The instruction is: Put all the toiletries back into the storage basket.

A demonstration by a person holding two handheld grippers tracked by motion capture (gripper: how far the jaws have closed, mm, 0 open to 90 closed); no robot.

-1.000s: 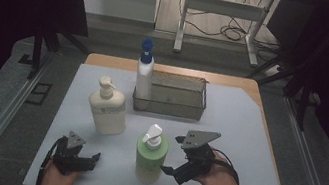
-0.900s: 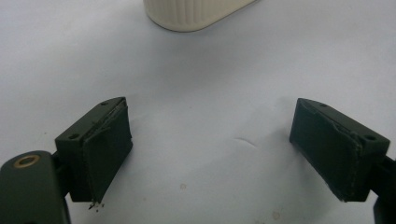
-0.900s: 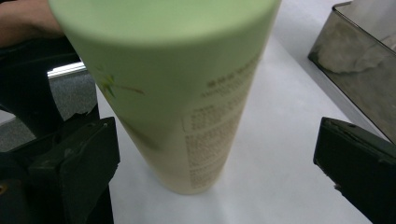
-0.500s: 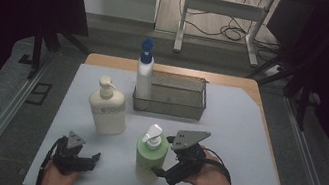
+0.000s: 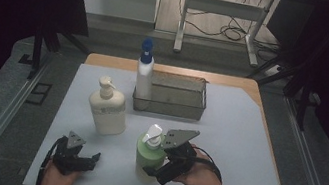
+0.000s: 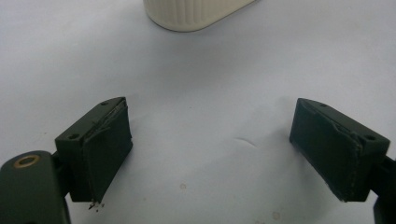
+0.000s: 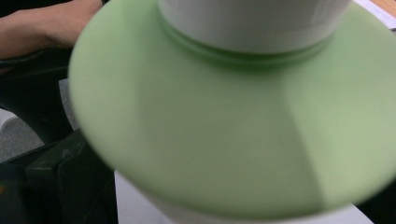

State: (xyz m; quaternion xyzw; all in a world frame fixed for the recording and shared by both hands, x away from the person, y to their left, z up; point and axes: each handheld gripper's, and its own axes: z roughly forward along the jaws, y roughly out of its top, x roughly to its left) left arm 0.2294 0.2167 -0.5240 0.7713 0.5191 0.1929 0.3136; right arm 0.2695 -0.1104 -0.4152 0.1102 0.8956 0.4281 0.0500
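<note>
A green pump bottle [image 5: 149, 158] [image 7: 233, 130] with a white pump head stands near the front of the white mat [image 5: 236, 135]. My right gripper [image 5: 153, 171] is open and pushed up against it from the right, its jaws on either side of the body. In the right gripper view one of its fingers [image 7: 65, 177] shows beside the blurred bottle. My left gripper [image 5: 89, 160] [image 6: 210, 154] rests open on the mat at the front left, holding nothing. The base of a cream pump bottle [image 5: 107, 111] [image 6: 196, 11] lies ahead of it.
A wire mesh basket [image 5: 175, 105] stands at the back middle of the mat. A tall white bottle with a blue cap [image 5: 144, 76] stands at the basket's left end. The mat's right half is bare.
My right gripper has moved left and closed in around the green bottle. The left gripper and the bottles have stayed put.
</note>
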